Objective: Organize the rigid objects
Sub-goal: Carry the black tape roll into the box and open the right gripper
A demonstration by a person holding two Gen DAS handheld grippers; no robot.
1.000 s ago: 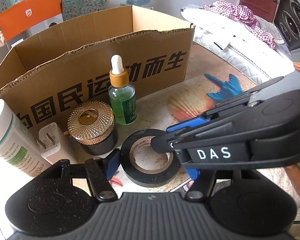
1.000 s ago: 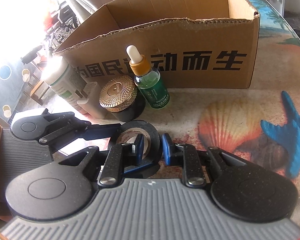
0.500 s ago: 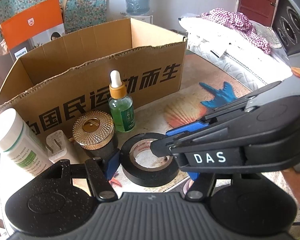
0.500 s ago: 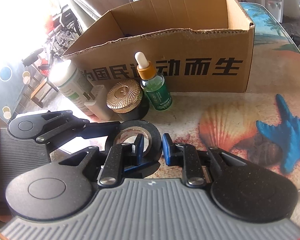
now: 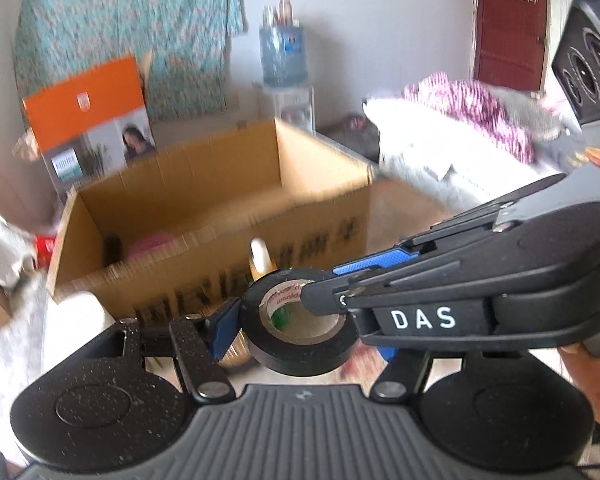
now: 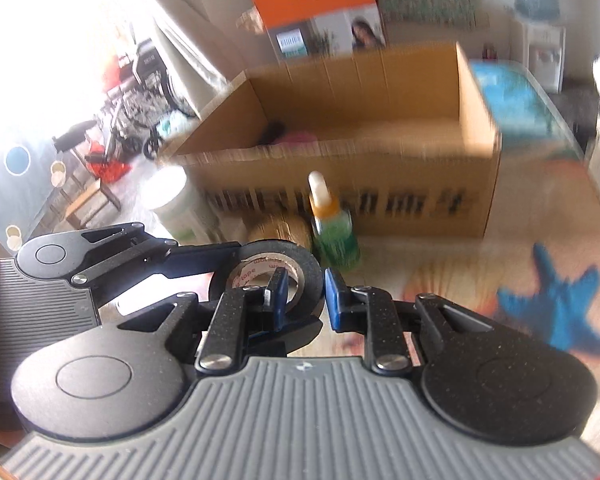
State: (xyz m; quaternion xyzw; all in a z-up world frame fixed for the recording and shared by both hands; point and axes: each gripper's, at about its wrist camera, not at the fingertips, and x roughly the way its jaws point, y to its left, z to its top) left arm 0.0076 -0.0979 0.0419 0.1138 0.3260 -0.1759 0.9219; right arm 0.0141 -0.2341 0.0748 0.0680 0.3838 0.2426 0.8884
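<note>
A black tape roll (image 5: 300, 344) hangs in the air in front of the open cardboard box (image 5: 220, 200). My left gripper (image 5: 304, 332) is shut on it, with its blue pads against the roll's outer sides. My right gripper (image 6: 304, 292) is shut on the roll's wall (image 6: 308, 276), one finger inside the hole and one outside. In the left wrist view the right gripper (image 5: 320, 300) comes in from the right and hides the left gripper's right pad. Something pink (image 5: 152, 244) and something dark lie inside the box.
On the table before the box (image 6: 380, 152) stand a green dropper bottle (image 6: 332, 236), a gold-lidded jar (image 6: 280, 232) and a white bottle (image 6: 168, 196). An orange carton (image 5: 88, 100) stands behind the box. Bedding (image 5: 460, 152) and a speaker (image 5: 588, 68) lie to the right. Both views are blurred.
Both grippers have risen together with the tape roll, lifting it off the table. The box's inside has come into view and the small items have sunk lower.
</note>
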